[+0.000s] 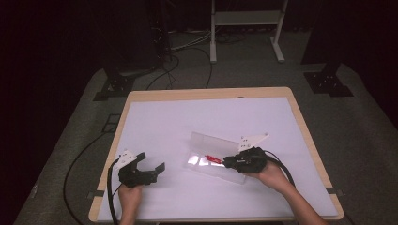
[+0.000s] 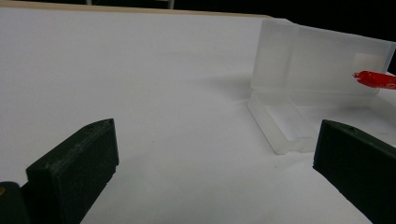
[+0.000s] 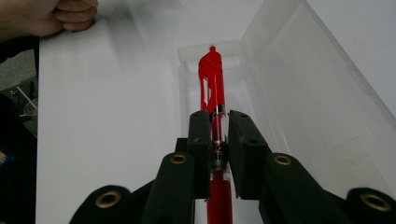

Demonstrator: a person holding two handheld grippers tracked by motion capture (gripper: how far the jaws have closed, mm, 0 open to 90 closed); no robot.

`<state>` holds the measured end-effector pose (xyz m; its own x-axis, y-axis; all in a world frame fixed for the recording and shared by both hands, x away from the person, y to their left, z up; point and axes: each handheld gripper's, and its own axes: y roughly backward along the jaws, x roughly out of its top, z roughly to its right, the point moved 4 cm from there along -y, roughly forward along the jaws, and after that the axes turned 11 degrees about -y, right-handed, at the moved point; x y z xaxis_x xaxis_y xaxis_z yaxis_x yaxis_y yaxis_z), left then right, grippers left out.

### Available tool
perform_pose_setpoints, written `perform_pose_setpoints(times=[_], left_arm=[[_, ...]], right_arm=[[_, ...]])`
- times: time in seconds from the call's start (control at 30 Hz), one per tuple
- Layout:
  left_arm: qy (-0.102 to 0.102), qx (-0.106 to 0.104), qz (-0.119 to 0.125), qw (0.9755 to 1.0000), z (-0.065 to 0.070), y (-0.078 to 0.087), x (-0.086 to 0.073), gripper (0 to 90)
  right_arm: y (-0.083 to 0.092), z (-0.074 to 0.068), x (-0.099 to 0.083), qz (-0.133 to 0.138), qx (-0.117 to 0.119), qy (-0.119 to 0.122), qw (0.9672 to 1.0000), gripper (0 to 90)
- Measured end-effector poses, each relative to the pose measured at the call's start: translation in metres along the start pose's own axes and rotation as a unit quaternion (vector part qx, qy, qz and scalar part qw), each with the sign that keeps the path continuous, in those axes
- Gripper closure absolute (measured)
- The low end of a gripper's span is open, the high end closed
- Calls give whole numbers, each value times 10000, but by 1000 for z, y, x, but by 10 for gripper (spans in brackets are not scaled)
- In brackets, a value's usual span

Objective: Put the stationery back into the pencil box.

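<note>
While right gripper (image 3: 218, 122) clamps red pen (image 3: 211, 79) — lengthwise over clear case (image 3: 299, 84), left gripper (image 2: 212, 154) wide, empty.

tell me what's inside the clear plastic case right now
A red pen held by the right gripper reaches over the clear case's open tray; whether it touches the bottom is unclear. The gripper hides the near end.

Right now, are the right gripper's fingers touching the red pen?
Touching. In the right gripper view, both black fingers of the right gripper press against the red pen from either side, no gap showing, above the clear case.
</note>
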<state>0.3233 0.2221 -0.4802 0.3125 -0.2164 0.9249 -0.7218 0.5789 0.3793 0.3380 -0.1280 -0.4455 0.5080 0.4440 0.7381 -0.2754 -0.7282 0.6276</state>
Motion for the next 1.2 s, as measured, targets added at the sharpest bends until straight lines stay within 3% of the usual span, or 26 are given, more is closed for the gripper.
perform_pose_setpoints(times=[1.2], left_arm=[[2,-5,0,10000,0,0,0,0]], right_arm=[[-27,14,-6,-267,-76,-144,9995,789]])
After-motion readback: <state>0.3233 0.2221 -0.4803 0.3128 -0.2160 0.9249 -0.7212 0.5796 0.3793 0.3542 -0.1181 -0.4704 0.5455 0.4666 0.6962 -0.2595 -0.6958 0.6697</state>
